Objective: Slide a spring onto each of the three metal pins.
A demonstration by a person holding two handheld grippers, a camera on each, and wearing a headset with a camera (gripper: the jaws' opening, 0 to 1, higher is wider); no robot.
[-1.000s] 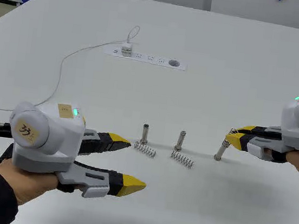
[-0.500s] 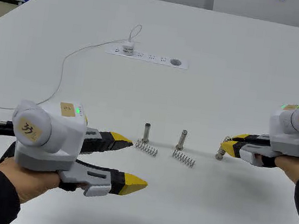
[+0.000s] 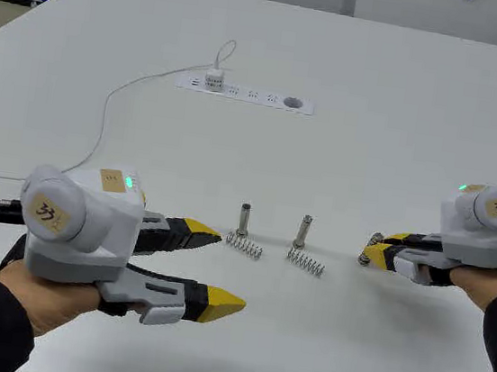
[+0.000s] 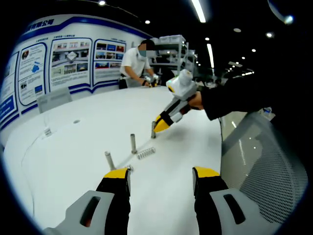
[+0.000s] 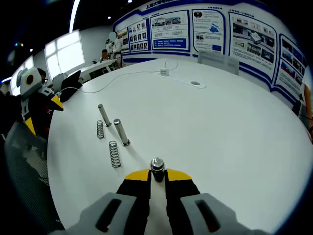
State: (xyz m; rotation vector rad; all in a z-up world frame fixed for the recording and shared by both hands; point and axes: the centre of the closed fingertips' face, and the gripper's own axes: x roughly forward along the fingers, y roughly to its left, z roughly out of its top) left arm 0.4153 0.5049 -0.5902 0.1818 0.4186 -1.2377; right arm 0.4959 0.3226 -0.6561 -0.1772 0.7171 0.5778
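Two steel pins (image 3: 243, 219) (image 3: 302, 232) stand upright mid-table. A loose spring (image 3: 244, 246) (image 3: 305, 263) lies in front of each. The third pin (image 3: 366, 252) is at the tips of my right gripper (image 3: 375, 251), which is low over the table. In the right gripper view the jaws are nearly together, the pin head (image 5: 156, 163) sits between their tips, and the right gripper (image 5: 156, 175) appears shut on a third spring, mostly hidden. My left gripper (image 3: 214, 267) hovers open at the near left, nothing in it; its jaws (image 4: 161, 172) frame the pins (image 4: 133, 143).
A white power strip (image 3: 241, 94) with a plugged-in adapter lies at the back, and its cable (image 3: 102, 123) trails left across the table. In the left gripper view a person (image 4: 136, 63) stands beyond the far end of the table.
My right gripper has come down and slightly left with the spring, from above the third pin to the pin's level. The left gripper has stayed put.
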